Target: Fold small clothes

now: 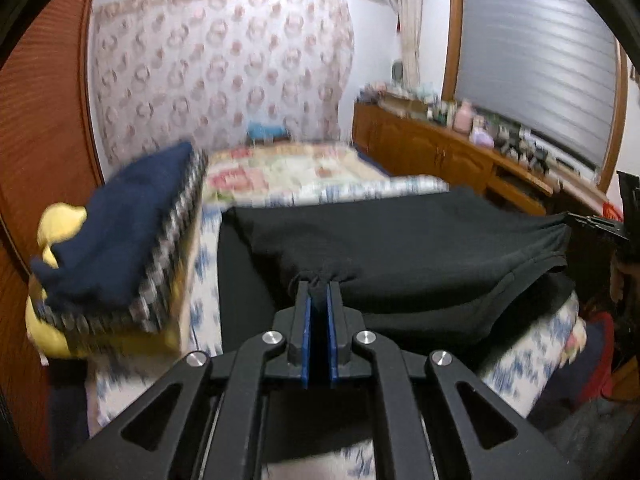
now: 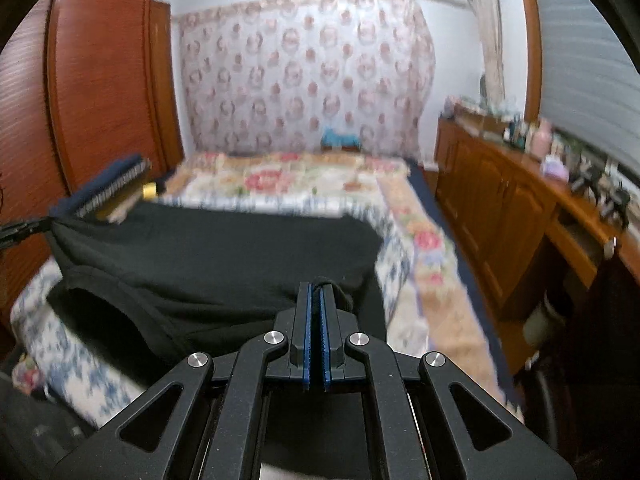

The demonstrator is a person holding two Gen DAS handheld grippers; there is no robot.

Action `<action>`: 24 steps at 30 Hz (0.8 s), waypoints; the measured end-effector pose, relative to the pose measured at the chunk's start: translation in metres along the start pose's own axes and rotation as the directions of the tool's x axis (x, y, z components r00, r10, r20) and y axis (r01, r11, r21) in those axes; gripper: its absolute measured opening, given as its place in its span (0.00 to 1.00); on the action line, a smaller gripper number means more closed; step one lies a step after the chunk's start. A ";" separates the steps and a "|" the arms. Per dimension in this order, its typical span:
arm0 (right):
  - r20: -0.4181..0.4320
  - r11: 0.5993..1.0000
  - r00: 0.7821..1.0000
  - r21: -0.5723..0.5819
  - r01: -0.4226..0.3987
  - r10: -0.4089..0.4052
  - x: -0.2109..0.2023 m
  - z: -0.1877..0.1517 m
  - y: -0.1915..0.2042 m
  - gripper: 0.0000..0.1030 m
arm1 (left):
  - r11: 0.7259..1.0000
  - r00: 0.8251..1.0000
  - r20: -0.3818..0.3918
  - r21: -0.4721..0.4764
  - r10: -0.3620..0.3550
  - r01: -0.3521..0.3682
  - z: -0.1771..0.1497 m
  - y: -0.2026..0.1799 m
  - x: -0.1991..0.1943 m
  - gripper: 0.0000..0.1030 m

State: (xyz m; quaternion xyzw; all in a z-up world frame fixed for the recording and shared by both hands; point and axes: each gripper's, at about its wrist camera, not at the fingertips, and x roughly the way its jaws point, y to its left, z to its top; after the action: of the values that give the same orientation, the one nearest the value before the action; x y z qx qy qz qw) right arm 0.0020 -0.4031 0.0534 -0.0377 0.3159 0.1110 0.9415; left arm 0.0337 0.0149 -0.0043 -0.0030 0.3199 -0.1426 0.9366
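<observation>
Left wrist view is showing my left gripper (image 1: 319,286) pinched nearly closed on a bunched corner of the black soft cotton garment (image 1: 400,248), cloth visibly puckering between the blue pads. Right wrist view: my right gripper (image 2: 316,286) is clamped fully closed on the opposite corner of that same garment (image 2: 208,248). The garment is hanging stretched between both grippers, its far part draping over the blue-and-white floral bed (image 1: 532,352). A stack of folded clothes, navy knit on top (image 1: 120,232), is sitting to the left on the bed, just beside the garment.

I am judging this as the carry-over part of a fold. To do it well I am keeping both corners level and evenly tensioned, moving both grippers together so the edge is staying straight, then lowering the held edge onto the far edge before releasing. Frames are blurry, so edge alignment is hard to confirm.
</observation>
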 end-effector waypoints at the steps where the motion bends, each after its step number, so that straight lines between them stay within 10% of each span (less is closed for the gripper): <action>1: -0.032 1.000 0.999 0.010 0.003 -0.003 0.008 -0.011 0.000 0.01 | 1.000 0.999 -0.038 0.004 -0.001 0.002 -0.007 0.001 0.007 0.09; 6: -0.112 0.998 0.994 0.053 0.019 -0.013 0.030 -0.037 -0.004 0.07 | 1.000 0.996 -0.092 -0.003 0.019 -0.019 -0.027 0.002 0.010 0.30; 13: -0.089 0.998 0.995 0.028 0.055 -0.052 0.020 -0.029 -0.007 0.56 | 1.000 0.996 -0.090 -0.021 0.013 -0.015 -0.037 0.008 0.004 0.45; 24: -0.106 0.998 0.993 -0.028 -0.062 0.058 0.068 -0.021 0.037 0.58 | 0.997 0.991 -0.127 -0.061 0.041 -0.049 -0.037 0.020 0.027 0.45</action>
State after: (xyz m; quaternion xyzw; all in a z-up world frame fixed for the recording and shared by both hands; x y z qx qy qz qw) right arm 0.0338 -0.3576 -0.0038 -0.0489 0.3642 0.1421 0.9191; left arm 0.0375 0.0296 -0.0521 -0.0170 0.3825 -0.1111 0.9171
